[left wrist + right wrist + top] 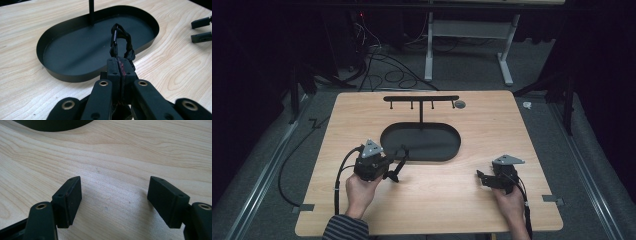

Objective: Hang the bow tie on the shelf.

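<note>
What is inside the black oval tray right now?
The tray holds just the stand's upright post, rising from its floor. The black loop clamped in the left gripper covers a small patch of that floor.

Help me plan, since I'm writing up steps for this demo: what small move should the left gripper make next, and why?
Probably lift the left gripper up and forward toward the hook rack. It is shut on a black looped band, held just over the near rim of the oval tray, and the rack's hooks look bare. The right gripper rests open over the table.
</note>
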